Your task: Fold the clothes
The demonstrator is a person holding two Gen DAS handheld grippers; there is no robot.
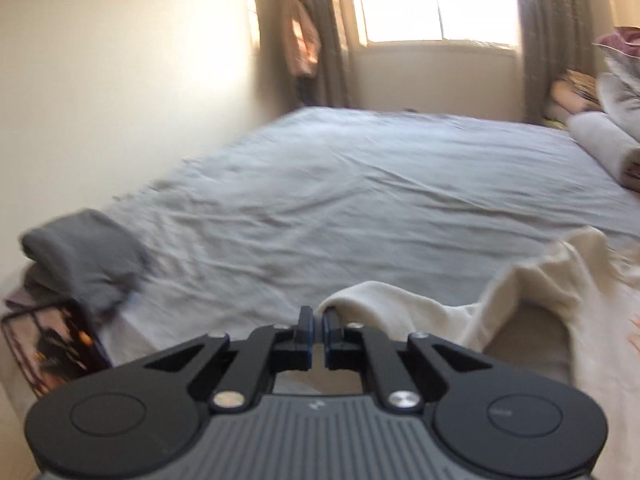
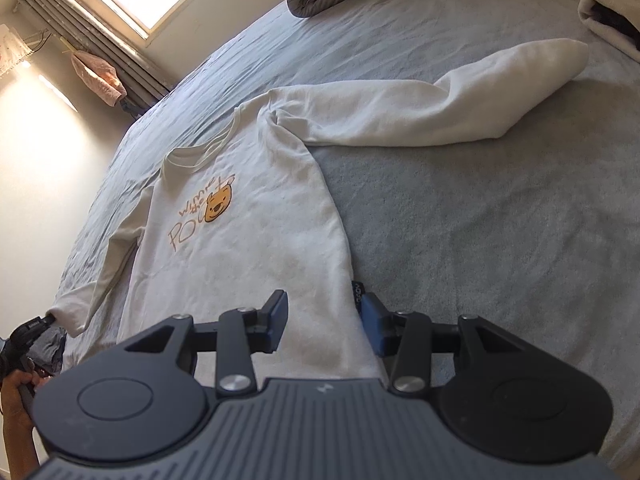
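Cream sweatshirt (image 2: 248, 240) lies flat, print side up, on the grey bed sheet (image 2: 460, 208), hem toward the near edge of the bed. One sleeve stretches toward the far right corner; the other runs down the left side.

Right gripper (image 2: 322, 318): jaws spread wide, straddling the hem's right edge, just above the cloth; contact unclear.

Left gripper (image 1: 318, 320): jaws pressed nearly together, pinching the cuff of the left sleeve (image 1: 360, 300) near the bed's left edge. Left view blurred.
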